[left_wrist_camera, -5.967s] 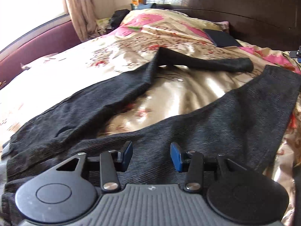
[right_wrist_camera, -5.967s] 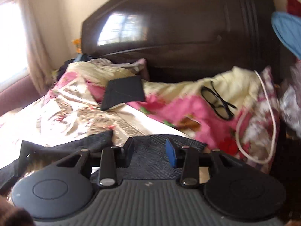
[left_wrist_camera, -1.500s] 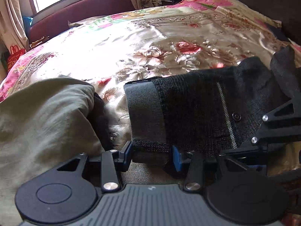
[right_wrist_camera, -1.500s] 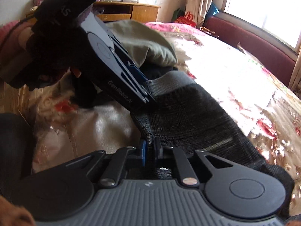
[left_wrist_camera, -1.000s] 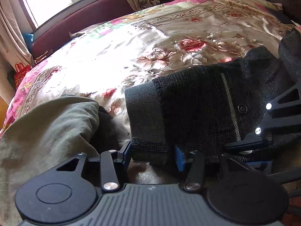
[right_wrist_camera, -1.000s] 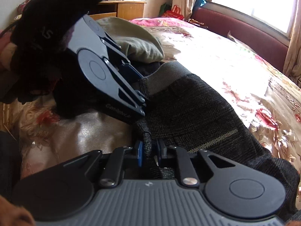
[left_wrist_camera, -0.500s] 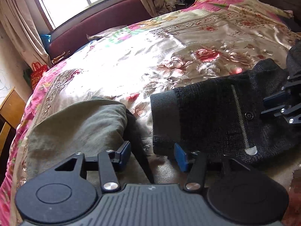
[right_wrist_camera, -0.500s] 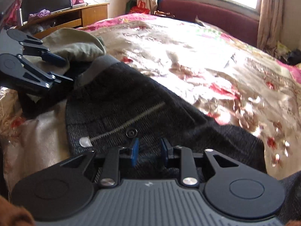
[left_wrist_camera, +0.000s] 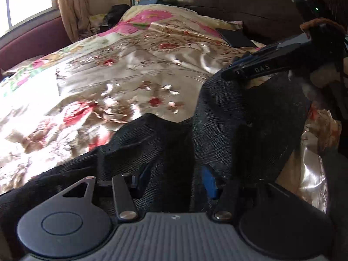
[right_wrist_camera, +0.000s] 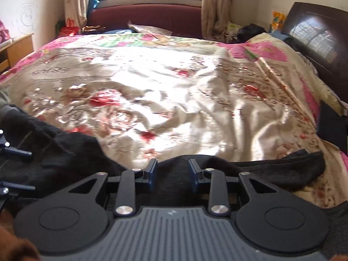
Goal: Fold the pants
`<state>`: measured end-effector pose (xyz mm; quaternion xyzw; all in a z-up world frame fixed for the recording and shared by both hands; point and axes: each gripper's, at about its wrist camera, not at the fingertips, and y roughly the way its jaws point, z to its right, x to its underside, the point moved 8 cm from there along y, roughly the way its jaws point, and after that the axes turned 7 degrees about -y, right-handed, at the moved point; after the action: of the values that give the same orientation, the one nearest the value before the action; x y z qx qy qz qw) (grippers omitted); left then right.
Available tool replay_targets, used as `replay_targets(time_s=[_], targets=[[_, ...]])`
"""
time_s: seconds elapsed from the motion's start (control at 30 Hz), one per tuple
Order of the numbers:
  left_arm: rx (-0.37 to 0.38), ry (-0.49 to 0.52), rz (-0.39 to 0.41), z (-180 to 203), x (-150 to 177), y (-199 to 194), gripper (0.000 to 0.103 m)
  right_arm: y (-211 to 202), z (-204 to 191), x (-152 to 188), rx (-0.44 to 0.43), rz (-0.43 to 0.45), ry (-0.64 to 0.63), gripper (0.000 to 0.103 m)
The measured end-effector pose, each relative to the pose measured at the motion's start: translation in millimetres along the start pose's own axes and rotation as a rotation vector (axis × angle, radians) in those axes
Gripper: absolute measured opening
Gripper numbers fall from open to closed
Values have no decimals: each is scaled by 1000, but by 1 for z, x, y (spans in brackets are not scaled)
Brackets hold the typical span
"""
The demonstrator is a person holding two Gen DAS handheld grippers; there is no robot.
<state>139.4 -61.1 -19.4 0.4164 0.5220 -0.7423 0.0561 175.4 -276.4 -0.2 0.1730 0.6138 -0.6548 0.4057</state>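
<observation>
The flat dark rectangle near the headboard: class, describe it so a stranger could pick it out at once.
Start at the dark wooden headboard, then drop to the pink-flowered pillow end of the bedspread. There lies a flat dark rectangle, thin and straight-edged. Unlike the rumpled dark pants nearer the camera, it is smooth and stiff.

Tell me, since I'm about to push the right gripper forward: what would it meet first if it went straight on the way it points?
Probably the dark pants right under the right gripper, whose open jaws have just been widening with nothing pinched. Past that fabric edge comes the floral satin bedspread. Depth is hard to judge here.
</observation>
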Motion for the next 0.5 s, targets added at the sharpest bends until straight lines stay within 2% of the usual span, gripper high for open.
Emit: replay_targets(time_s=[0.07,0.13,0.2,0.33,0.4,0.43,0.5], targets=[[40,-19,-44,14,-6,20,66,18,27,5,30,-30,-3,36],[102,-34,-98,29,-7,33,65,37,43,17,10,-81,10,44],[158,-22,-135,46,-6,38,65,45,50,36,-31,-161,52,44],[237,173,-164,94,8,34,65,24,54,75,-26,-234,26,44],[230,245,-156,107,11,33,66,9,63,85,-37,-245,68,43],[230,260,-148,110,10,32,66,-2,73,83,-35,-222,103,43],[246,231,-148,108,2,32,66,-12,92,67,-7,-160,119,44]])
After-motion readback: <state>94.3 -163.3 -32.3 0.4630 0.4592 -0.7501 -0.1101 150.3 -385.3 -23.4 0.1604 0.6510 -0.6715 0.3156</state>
